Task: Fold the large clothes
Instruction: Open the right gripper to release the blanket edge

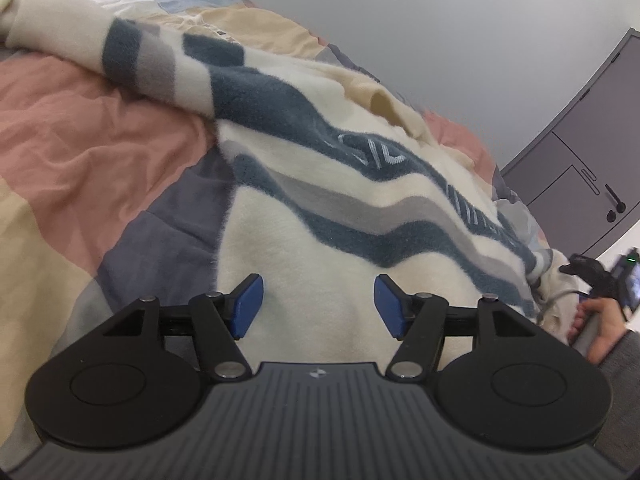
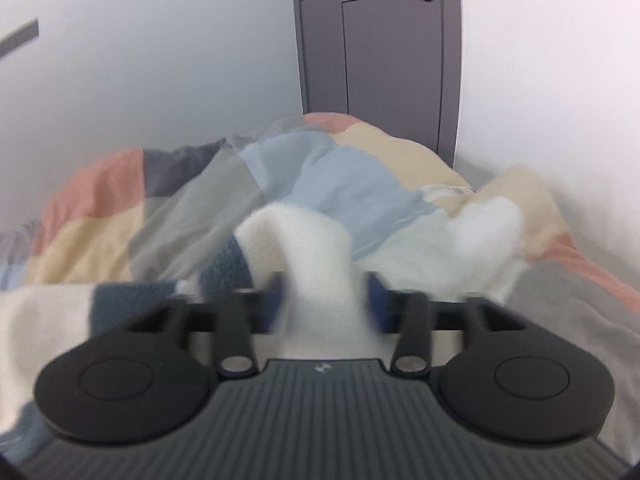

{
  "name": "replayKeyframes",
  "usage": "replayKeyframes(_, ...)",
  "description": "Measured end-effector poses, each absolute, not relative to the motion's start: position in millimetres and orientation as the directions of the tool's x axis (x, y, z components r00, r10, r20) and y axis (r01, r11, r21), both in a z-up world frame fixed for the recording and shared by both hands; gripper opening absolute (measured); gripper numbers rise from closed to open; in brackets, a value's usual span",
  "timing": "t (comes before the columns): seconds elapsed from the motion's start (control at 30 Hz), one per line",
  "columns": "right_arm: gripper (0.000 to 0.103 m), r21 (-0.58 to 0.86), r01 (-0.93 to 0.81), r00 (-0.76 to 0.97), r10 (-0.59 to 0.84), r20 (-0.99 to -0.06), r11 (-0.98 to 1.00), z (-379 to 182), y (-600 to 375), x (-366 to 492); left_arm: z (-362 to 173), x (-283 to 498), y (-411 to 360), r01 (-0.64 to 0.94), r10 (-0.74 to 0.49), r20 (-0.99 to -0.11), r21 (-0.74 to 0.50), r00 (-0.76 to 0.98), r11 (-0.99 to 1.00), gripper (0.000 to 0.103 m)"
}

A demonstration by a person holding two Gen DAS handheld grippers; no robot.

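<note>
A cream fleece sweater with dark blue and grey stripes lies spread on the bed. My left gripper is open, its blue pads over the cream hem area with nothing between them. In the right wrist view, my right gripper is shut on a bunched fold of the same sweater, which rises between the blue pads; this view is blurred by motion. The right hand and its gripper also show at the right edge of the left wrist view, at the sweater's far edge.
The bed is covered by a patchwork quilt in pink, cream, grey and light blue. A grey door with a black handle stands beyond the bed. White walls flank it.
</note>
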State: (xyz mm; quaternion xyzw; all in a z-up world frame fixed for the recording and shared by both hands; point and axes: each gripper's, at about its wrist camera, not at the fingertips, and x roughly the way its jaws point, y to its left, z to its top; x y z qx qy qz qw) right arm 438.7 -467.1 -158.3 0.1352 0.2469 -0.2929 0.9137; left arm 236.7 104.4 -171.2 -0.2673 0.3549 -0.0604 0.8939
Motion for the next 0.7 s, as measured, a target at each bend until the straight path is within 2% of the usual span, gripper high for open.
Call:
replayKeyframes(0.03,0.072,0.123,0.598,0.719,-0.462,-0.519,0.792,-152.8,-466.6,426.3,-170.2,235.4,103.6,-0.081,-0.305,-0.605,-0.525,0.735,0.847,0.067)
replayKeyframes(0.3,0.072,0.147,0.494,0.788,-0.371,-0.491,0.857,-116.1,-439.1,345.0,-159.6,211.1,103.2,-0.102,-0.325,-0.596,-0.570,0.734,0.815,0.067)
replayKeyframes(0.57,0.072,0.315,0.314,0.835,-0.103,-0.541,0.895,-103.6,-379.8,275.1,-151.8,172.7,95.3,-0.112,-0.339,-0.601,-0.587,0.724,0.802,0.067)
replayKeyframes(0.7,0.072,0.358,0.199,0.832,0.035,-0.553,0.912,-110.3,-347.0,253.9,-153.2,152.0,86.5,-0.082,-0.398,-0.580,-0.630,0.711,0.772,0.067)
